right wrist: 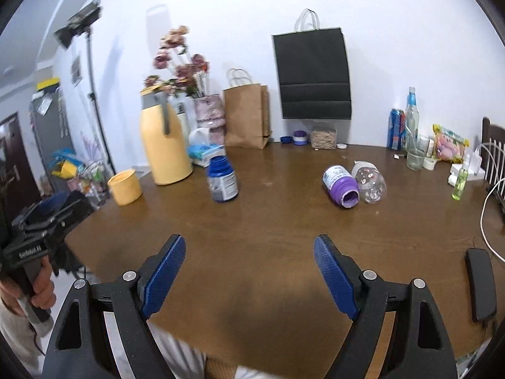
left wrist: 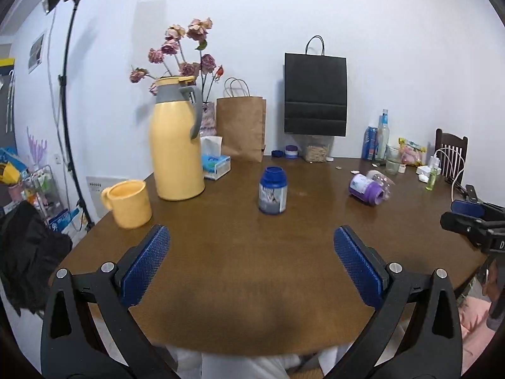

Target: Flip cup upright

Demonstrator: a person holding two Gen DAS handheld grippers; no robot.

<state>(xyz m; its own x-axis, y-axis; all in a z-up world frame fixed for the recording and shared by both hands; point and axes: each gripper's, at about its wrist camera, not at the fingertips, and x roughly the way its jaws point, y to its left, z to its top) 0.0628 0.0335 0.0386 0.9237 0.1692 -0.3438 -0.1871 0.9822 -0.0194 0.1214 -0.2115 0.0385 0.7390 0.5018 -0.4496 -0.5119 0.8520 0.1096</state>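
A purple cup (left wrist: 366, 189) lies on its side on the brown table (left wrist: 252, 268), right of centre; in the right wrist view it (right wrist: 341, 186) shows its open mouth toward me. A clear plastic cup (right wrist: 369, 181) lies on its side against it. A blue cup (left wrist: 273, 194) stands upright in the middle, also in the right wrist view (right wrist: 222, 179). My left gripper (left wrist: 252, 263) is open and empty above the near table edge. My right gripper (right wrist: 249, 279) is open and empty, well short of the purple cup. The right gripper also shows at the right edge of the left wrist view (left wrist: 467, 218).
A yellow jug (left wrist: 176, 139) and yellow mug (left wrist: 127, 199) stand at the left. Tissue box (left wrist: 216, 162), brown paper bag (left wrist: 241, 123) and black bag (left wrist: 315, 94) line the back. Bottles, a can and a glass (left wrist: 393, 159) crowd the back right. A black object (right wrist: 479, 284) lies near right.
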